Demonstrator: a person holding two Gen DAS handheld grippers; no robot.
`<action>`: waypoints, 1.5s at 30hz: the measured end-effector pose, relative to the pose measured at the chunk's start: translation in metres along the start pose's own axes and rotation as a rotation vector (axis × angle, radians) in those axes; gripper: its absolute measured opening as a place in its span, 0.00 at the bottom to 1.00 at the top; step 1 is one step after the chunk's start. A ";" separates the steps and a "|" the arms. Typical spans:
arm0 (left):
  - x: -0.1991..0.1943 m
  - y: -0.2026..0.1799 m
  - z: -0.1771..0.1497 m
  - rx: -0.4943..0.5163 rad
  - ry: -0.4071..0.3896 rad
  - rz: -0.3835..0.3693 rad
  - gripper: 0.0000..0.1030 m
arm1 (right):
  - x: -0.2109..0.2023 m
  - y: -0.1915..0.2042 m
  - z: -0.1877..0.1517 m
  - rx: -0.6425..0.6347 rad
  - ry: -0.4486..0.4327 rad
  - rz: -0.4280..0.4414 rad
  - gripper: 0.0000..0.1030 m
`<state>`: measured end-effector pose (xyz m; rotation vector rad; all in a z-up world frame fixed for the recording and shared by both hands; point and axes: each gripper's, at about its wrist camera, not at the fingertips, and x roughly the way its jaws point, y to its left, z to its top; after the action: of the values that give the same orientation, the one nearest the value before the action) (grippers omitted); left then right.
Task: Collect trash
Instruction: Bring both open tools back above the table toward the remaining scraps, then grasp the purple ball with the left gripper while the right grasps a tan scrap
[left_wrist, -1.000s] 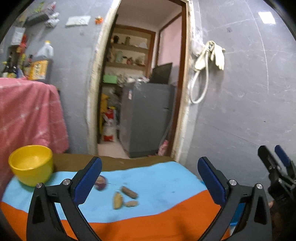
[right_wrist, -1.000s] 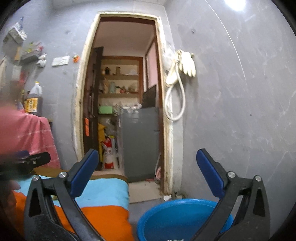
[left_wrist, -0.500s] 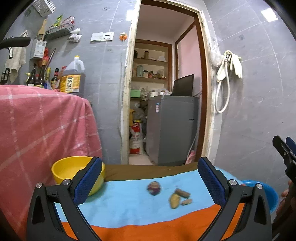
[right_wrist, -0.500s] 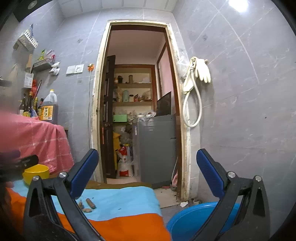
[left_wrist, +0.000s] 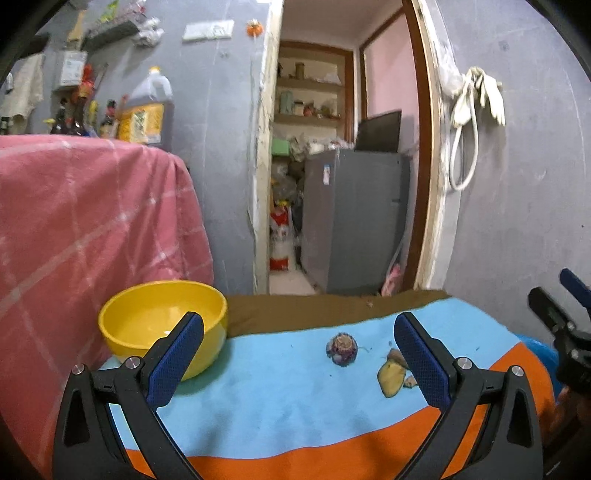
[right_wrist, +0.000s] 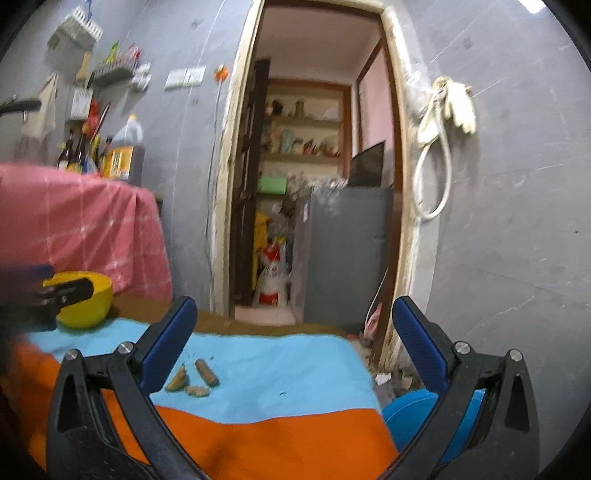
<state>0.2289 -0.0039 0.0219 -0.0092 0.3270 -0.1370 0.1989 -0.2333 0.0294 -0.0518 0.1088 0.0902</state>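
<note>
Food scraps lie on the blue and orange cloth of the table (left_wrist: 295, 406): a round purple piece (left_wrist: 341, 349), a yellow peel (left_wrist: 390, 377) and brown bits (right_wrist: 206, 371) beside it. A yellow bowl (left_wrist: 162, 325) stands at the table's left. My left gripper (left_wrist: 297, 354) hangs open above the cloth, with the purple piece seen between its fingers and nothing held. My right gripper (right_wrist: 293, 343) is also open and empty, nearer the table's right end, with the scraps by its left finger. A blue basin (right_wrist: 410, 410) sits on the floor below the table's right edge.
A pink checked cloth (left_wrist: 92, 229) covers a taller surface on the left, with bottles and an oil jug (left_wrist: 147, 114) behind it. Straight ahead an open doorway (left_wrist: 343, 184) shows a grey fridge. The right side is a grey tiled wall (right_wrist: 509, 221) with hanging gloves.
Both grippers have swung and dropped toward the table; the scraps and the yellow bowl now sit closer and larger. In the right wrist view the cloth fills more and the basin less.
</note>
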 end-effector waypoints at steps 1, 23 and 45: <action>0.005 0.001 0.000 -0.002 0.017 -0.007 0.98 | 0.006 0.002 -0.001 -0.007 0.030 0.019 1.00; 0.125 -0.008 -0.010 0.016 0.511 -0.217 0.49 | 0.088 0.045 -0.044 -0.112 0.595 0.266 0.50; 0.122 -0.002 -0.008 -0.065 0.539 -0.256 0.22 | 0.107 0.042 -0.048 -0.025 0.705 0.374 0.16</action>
<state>0.3404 -0.0225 -0.0247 -0.0795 0.8693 -0.3844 0.2961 -0.1854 -0.0324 -0.0864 0.8225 0.4460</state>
